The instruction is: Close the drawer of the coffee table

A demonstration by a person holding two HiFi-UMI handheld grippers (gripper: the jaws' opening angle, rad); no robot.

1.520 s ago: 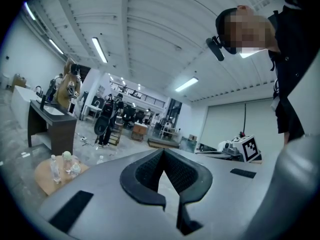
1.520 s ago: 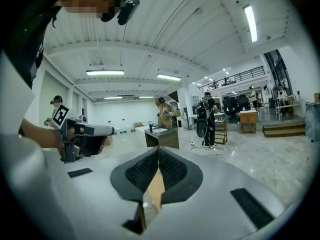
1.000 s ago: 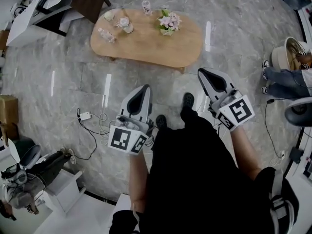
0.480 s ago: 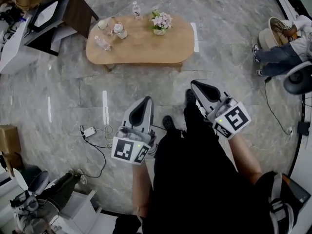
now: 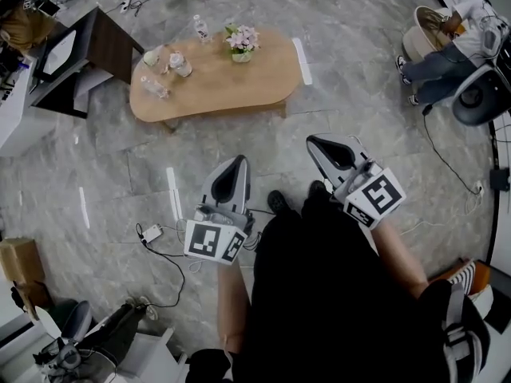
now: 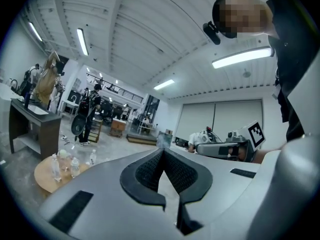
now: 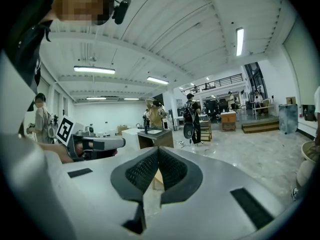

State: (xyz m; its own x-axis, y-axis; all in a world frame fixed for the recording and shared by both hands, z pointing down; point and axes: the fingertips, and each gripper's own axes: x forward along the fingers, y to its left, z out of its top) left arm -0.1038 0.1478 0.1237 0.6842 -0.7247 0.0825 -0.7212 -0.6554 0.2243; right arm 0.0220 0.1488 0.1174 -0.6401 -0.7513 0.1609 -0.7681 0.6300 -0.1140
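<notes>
Oval bench (image 5: 215, 82) stands upper left of frame, well apart from both grippers. Its drawer is not visible, so progress cannot be judged. Left gripper (image 5: 236, 163) and right gripper (image 5: 319, 144): fingers pressed together, holding nothing.

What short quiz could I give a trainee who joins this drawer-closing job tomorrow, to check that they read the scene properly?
1. True or false: the left gripper touches the coffee table.
2. What stands on that table? A) flowers and bottles; B) a laptop; C) a stack of books.
3. Fill in: the right gripper has its jaws ____.
Key: 1 false, it is held well short of the table; 2 A; 3 shut, with nothing between them.
</notes>
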